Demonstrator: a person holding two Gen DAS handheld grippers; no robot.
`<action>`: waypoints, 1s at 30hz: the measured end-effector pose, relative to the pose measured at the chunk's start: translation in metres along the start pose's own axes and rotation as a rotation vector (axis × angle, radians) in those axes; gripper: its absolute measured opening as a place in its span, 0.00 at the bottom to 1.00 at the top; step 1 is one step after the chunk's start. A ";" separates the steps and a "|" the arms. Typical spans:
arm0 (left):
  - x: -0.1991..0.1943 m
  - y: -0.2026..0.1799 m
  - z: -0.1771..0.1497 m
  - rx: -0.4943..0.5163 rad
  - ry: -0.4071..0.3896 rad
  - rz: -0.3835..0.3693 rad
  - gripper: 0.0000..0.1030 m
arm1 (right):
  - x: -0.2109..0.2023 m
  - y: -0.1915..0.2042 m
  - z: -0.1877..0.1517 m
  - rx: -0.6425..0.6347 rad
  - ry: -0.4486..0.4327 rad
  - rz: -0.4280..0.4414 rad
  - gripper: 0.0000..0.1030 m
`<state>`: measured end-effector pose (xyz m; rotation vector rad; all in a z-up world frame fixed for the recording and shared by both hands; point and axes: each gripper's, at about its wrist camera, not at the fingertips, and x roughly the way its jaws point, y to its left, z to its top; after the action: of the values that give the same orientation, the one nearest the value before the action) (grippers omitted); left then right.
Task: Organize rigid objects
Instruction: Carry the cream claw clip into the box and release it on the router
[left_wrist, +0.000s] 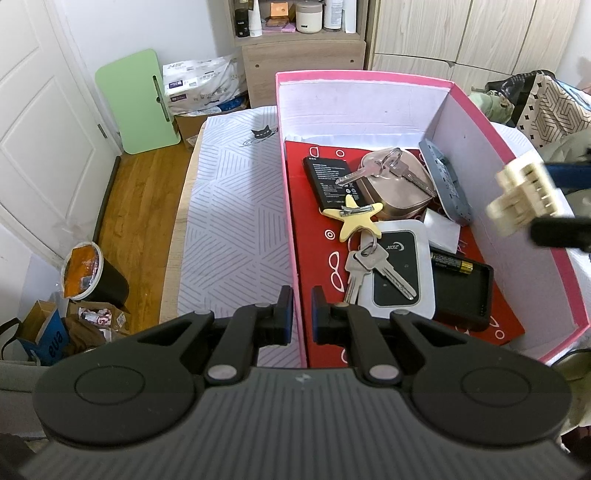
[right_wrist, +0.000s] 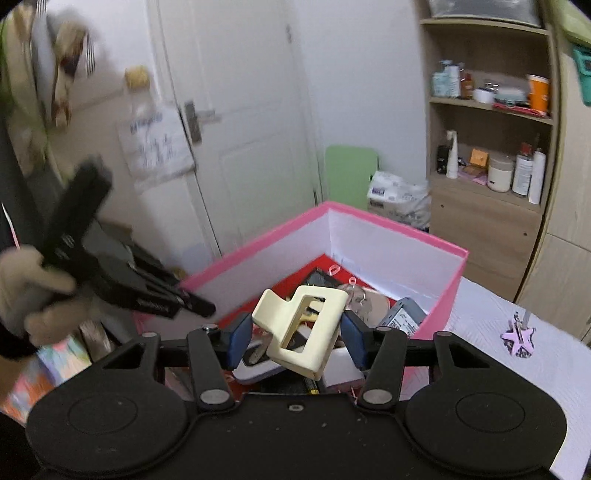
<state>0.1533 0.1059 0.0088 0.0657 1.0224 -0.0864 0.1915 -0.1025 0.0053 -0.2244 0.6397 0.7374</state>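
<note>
A pink box (left_wrist: 369, 79) with a red floor holds keys (left_wrist: 373, 266), a yellow star clip (left_wrist: 352, 218), a black battery pack (left_wrist: 332, 181), a rose case (left_wrist: 395, 184), a white device (left_wrist: 400, 273) and a grey model ship (left_wrist: 445, 182). My left gripper (left_wrist: 302, 317) is nearly shut and empty, straddling the box's left wall at its near end. My right gripper (right_wrist: 295, 338) is shut on a cream hair claw clip (right_wrist: 304, 328), held above the box (right_wrist: 369, 229). The clip also shows at the right of the left wrist view (left_wrist: 524, 195).
A purple star clip (right_wrist: 517, 338) lies on the patterned tablecloth (right_wrist: 498, 332) right of the box. A black bin (left_wrist: 96, 277) and bags stand on the wood floor at left. Shelves with bottles (right_wrist: 491, 170) stand behind.
</note>
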 end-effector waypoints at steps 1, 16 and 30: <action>0.000 0.000 0.000 -0.001 0.000 -0.001 0.07 | 0.007 -0.001 0.002 0.003 0.026 0.008 0.56; 0.000 0.004 0.002 -0.027 0.001 -0.018 0.07 | 0.091 -0.014 0.028 0.381 0.239 0.249 0.57; 0.001 0.006 0.002 -0.033 0.001 -0.020 0.07 | 0.015 -0.035 0.022 0.390 0.021 0.169 0.59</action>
<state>0.1559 0.1113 0.0091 0.0255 1.0257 -0.0876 0.2347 -0.1105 0.0124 0.1833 0.8151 0.7565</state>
